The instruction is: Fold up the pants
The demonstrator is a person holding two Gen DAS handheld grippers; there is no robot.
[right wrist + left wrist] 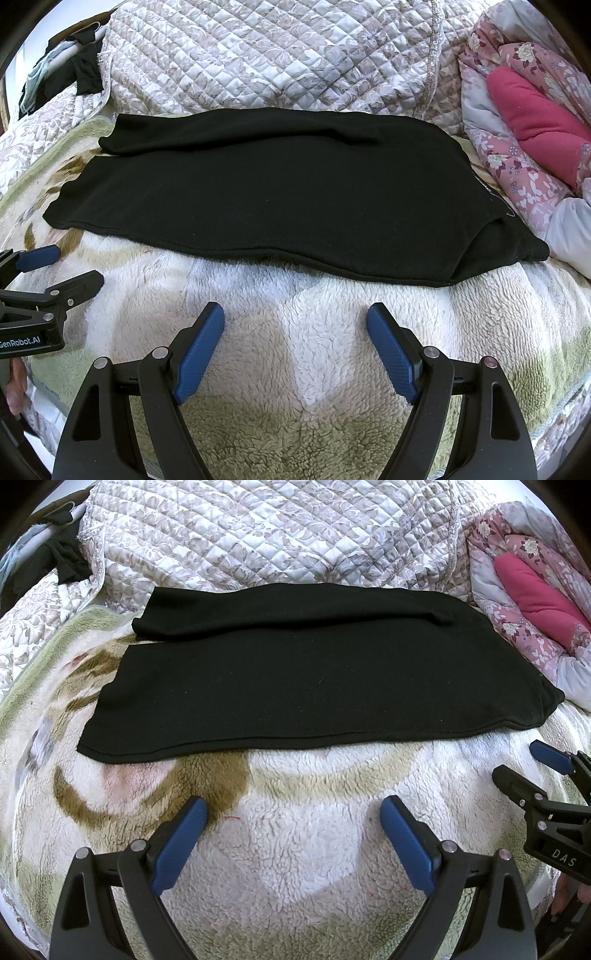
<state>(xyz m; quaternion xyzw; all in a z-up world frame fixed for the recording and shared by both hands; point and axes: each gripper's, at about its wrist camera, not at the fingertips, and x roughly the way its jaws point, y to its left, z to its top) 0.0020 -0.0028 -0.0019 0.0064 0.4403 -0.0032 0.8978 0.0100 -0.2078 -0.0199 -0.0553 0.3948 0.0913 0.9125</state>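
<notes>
Black pants (310, 679) lie flat across a fluffy patterned blanket (306, 834), legs side by side pointing left, waistband at the right. They also show in the right wrist view (273, 195). My left gripper (293, 806) is open and empty, hovering over the blanket just short of the pants' near edge. My right gripper (295, 314) is open and empty, also just short of the near edge. Each gripper shows at the edge of the other's view: the right one (517, 764) and the left one (70, 266), both apart from the pants.
A quilted floral bedspread (266, 531) rises behind the pants. A pink flowered duvet with a magenta lining (535, 590) is bunched at the right. Dark clothes (55, 561) hang at the far left. The fluffy blanket (317, 332) fills the foreground.
</notes>
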